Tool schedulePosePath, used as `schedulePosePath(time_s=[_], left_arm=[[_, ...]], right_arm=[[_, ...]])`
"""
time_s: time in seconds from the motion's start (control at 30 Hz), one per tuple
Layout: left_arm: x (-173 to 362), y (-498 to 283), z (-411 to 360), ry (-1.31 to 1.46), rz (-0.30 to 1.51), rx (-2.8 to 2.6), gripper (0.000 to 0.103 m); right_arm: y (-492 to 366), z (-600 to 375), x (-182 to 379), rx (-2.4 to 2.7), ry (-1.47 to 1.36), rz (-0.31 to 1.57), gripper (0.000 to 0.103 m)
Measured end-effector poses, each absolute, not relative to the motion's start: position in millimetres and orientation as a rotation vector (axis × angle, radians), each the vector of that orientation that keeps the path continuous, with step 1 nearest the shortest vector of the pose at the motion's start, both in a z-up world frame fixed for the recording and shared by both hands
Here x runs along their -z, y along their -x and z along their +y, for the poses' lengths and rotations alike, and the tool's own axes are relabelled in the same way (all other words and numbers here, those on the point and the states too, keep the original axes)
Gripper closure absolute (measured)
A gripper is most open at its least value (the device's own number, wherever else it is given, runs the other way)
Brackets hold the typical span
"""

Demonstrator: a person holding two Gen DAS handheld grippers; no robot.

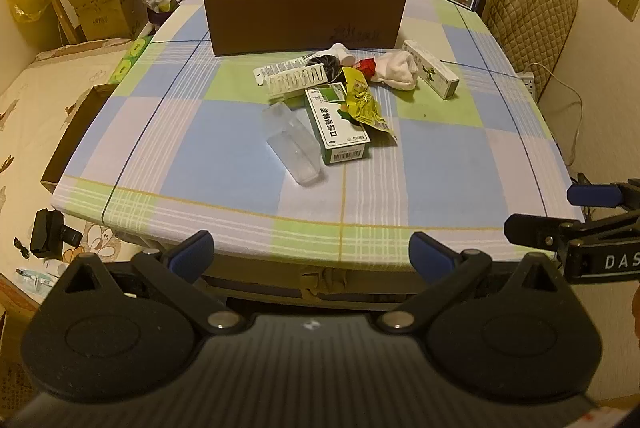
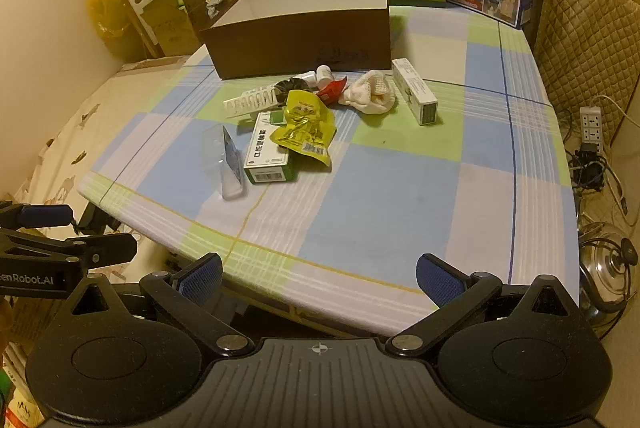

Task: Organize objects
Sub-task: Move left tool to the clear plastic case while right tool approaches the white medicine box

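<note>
Brown cardboard spotted at twelve o'clock of the counter (image 1: 200, 155): open box (image 1: 304, 15), presumably where the clutter belongs. Found that clutter heaped at centre, just in front of the box: green medicine box (image 1: 340, 127) with yellow packet (image 1: 362, 99) draped over it, clear plastic case (image 1: 294, 143) at its nine o'clock side, white sock (image 1: 396, 69) and white carton (image 1: 430, 73) toward two o'clock. Found left hand-held gripper (image 1: 312, 256) and right hand-held gripper (image 2: 320, 272) released, empty, at six o'clock off the edge. Judged likely: dragging the packet off when lifting the medicine box; losing the slick clear case; snagging the sock.
</note>
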State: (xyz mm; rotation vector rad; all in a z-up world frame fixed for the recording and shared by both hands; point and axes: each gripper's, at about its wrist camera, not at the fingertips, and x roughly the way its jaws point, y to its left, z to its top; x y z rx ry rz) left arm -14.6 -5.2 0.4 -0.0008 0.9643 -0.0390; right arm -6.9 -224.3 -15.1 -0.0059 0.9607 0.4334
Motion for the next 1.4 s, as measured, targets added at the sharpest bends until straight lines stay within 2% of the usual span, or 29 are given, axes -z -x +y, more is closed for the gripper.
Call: schedulePosePath(time_s=[0.6,1.2,1.4], left_arm=[[3.6,13.2,-7.6,0.009,0.973,0.037,0.001],[14.9,-40.7,-12.1,0.037,1.001,-0.033,0.001],[26.6,-63.4,-5.6,0.082,1.024,-0.078,0.007]], right_arm=[[7.5,-226.7,19.5,-0.445,0.013,0.970,0.002],[-54.8,-240.8,31.9,-0.460,0.018,0.982,0.002],[-81.0,-245.3,42.8,-0.482,0.033,0.995,0.005]])
